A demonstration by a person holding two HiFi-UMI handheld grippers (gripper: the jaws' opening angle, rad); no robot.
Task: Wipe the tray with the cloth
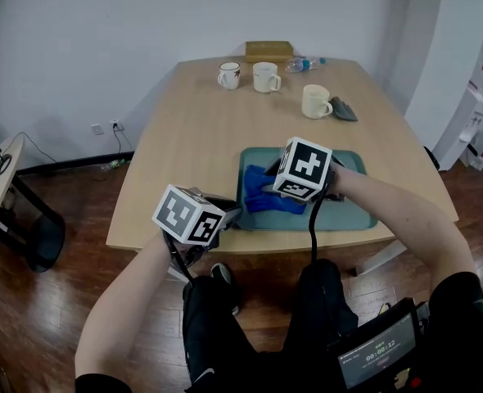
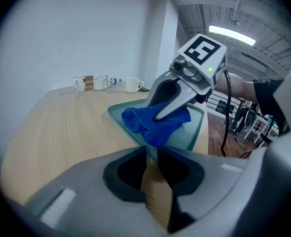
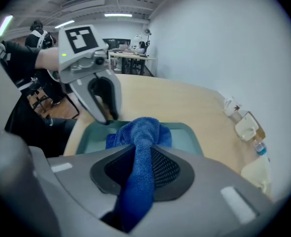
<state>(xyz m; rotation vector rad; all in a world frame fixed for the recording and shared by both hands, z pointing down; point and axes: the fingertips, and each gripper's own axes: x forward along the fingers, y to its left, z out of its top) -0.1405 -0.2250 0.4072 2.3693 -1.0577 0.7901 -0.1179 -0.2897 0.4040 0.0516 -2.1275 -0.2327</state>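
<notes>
Presently, the right tongs (image 3: 141,149) pinch the bunched blue cloth (image 1: 266,199) on the tray (image 1: 349,211), whose long axis runs crosswise. The left tongs (image 2: 151,151) clamp its near corner.

White walls (image 1: 78,47), dark wood floor (image 1: 53,318), light wooden table (image 1: 192,129), ceiling strip lights (image 2: 232,35)

I record a teal tray (image 1: 349,213) lying flat near the front edge of the table (image 1: 192,137). A blue cloth (image 1: 266,201) sits bunched on its left half, one fold pinched in the right gripper (image 3: 140,168).
</notes>
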